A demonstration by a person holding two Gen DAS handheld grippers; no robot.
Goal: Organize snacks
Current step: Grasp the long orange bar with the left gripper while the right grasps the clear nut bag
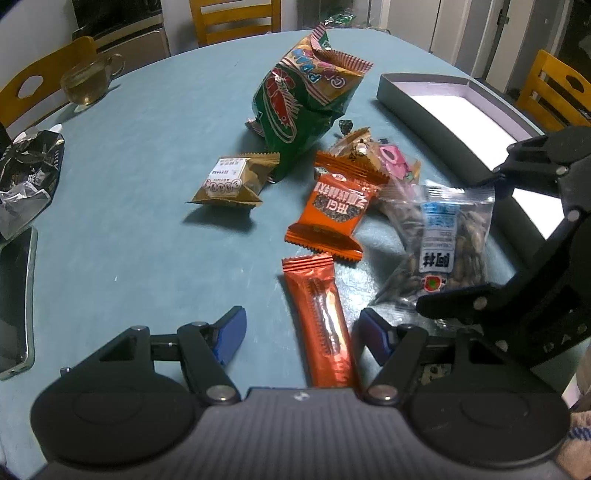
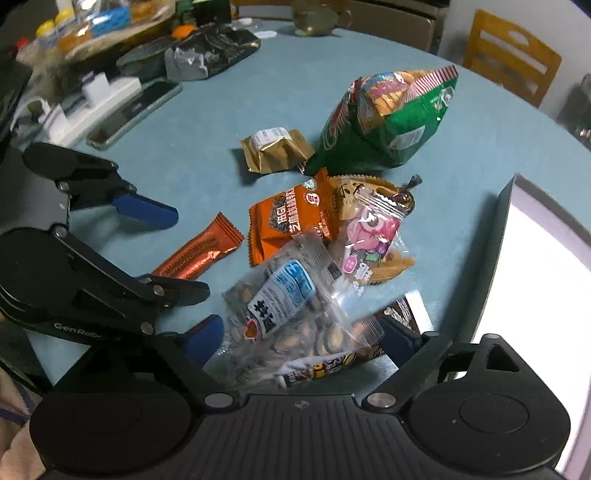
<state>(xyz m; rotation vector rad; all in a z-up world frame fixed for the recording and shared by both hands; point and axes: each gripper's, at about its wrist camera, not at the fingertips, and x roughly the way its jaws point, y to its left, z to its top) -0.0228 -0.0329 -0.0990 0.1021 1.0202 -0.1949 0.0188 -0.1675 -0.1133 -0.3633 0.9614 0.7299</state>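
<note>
Snacks lying heaped on desk (image 1: 147, 155) beside box (image 1: 461, 110). Left tool (image 1: 299, 332) hanging with jaws apart, straddling orange stick (image 1: 325, 325). Right tool (image 2: 295, 339) hanging with jaws apart, straddling nut bag (image 2: 291, 314), pads not visibly pressing.

A round table covered in blue-green cloth (image 1: 129, 166) holds a clear glass teacup of pale liquid (image 1: 88, 79) near its far left edge, a dark smartphone (image 1: 14, 295) lying flat at left, and yellow wooden chairs (image 1: 234, 18) standing around it.
</note>
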